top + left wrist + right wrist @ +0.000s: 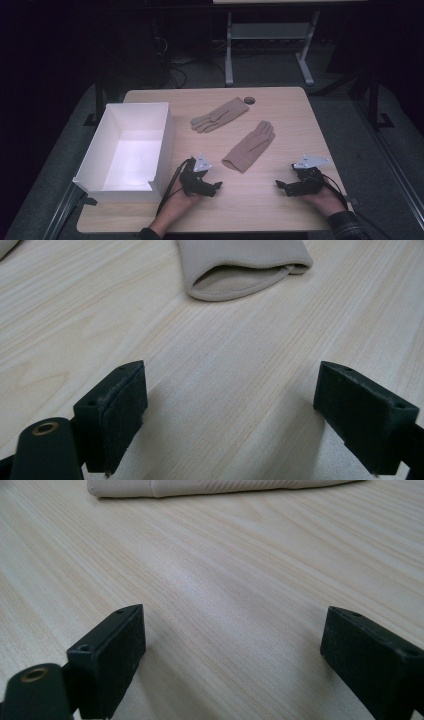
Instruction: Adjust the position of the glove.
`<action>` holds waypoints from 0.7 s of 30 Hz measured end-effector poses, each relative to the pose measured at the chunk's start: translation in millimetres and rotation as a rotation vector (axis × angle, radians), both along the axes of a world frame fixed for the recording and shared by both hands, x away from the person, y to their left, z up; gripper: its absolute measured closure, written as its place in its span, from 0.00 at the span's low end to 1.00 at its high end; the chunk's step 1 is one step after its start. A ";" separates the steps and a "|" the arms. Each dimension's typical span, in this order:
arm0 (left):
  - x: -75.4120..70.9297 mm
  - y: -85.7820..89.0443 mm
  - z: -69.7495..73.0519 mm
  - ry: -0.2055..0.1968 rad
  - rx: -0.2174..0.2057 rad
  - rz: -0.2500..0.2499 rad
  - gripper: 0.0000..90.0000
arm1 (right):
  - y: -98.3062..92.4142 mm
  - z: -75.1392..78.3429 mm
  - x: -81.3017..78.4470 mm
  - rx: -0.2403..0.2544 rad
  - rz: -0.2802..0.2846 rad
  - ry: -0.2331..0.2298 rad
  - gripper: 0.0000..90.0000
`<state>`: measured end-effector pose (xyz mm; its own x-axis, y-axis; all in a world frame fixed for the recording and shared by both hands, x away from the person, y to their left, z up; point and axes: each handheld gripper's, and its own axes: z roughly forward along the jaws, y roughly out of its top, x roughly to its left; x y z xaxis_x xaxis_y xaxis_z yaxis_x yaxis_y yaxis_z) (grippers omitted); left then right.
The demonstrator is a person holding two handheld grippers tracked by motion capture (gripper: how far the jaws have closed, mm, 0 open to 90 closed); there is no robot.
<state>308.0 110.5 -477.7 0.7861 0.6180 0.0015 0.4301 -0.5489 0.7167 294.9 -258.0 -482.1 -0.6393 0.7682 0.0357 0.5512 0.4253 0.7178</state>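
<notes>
Dark floor and metal stand legs surround a pale wood worktop (280,200) with rounded corners. Near its front edge the left tool (216,187) lies low over the wood in the person's left hand (176,205), jaws spread wide with bare grain between them, gripping nothing. The right tool (280,185) sits the same way in the right hand (324,201) — jaws wide apart, empty, pointing inward toward the left one. Open worktop lies between the two tools.

Two beige gloves rest flat on the wood. The nearer glove (250,146) lies just beyond the tools, between them, cuff toward the front; in the left gripper view its open cuff (240,275) sits ahead of the jaws, apart from them. The farther glove (220,115) lies toward the back, near a small round hole (249,100) in the worktop.

A white open box (165,150) stands along the left edge, overhanging that edge — its right wall is just beside the left tool. The right side of the worktop is bare up to its edge.
</notes>
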 end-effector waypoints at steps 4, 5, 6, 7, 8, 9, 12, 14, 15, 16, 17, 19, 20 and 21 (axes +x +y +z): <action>-0.2 0.3 0.1 0.001 0.001 0.002 0.15 | 0.3 0.0 0.7 -0.001 0.000 -0.001 0.11; -0.3 0.5 0.2 0.000 0.002 0.002 0.15 | 0.6 -0.1 1.2 0.000 0.002 -0.001 0.12; -0.3 0.5 0.2 0.000 0.002 0.001 0.15 | 1.4 1.3 2.6 -0.001 0.008 0.003 0.18; -0.3 0.5 0.2 0.000 0.002 0.001 0.15 | 1.1 2.8 3.9 -0.005 0.015 0.004 0.22; -0.3 0.5 0.2 0.000 0.002 0.001 0.15 | 1.1 2.8 3.9 -0.005 0.015 0.004 0.22; -0.3 0.4 0.1 0.000 0.001 0.001 0.15 | 1.2 3.9 4.5 -0.008 0.017 0.008 0.26; -0.5 -0.1 -0.2 0.001 -0.007 0.006 0.15 | 2.7 9.4 7.3 0.017 0.028 0.019 0.43; -0.6 -0.4 -0.5 0.001 -0.015 0.007 0.15 | 6.2 12.9 9.0 0.013 0.040 0.011 0.53; -0.3 0.1 -0.3 0.001 -0.008 0.002 0.15 | 7.9 13.9 10.0 0.015 0.046 0.012 0.55; -0.2 0.2 -0.3 0.001 -0.008 0.000 0.15 | 13.7 17.0 12.8 0.022 0.062 0.018 0.64; -0.2 0.4 -0.2 -0.001 -0.007 -0.003 0.15 | 16.2 17.9 14.4 0.026 0.072 0.020 0.67; -0.2 0.7 -0.2 -0.004 -0.006 -0.007 0.15 | 18.3 18.4 16.0 0.032 0.081 0.020 0.70; -0.2 0.8 -0.2 -0.005 -0.005 -0.010 0.15 | 21.9 19.0 18.2 0.028 0.096 0.021 0.75; -0.2 1.2 -0.1 -0.009 -0.002 -0.016 0.15 | 26.1 19.3 20.4 0.040 0.110 0.022 0.81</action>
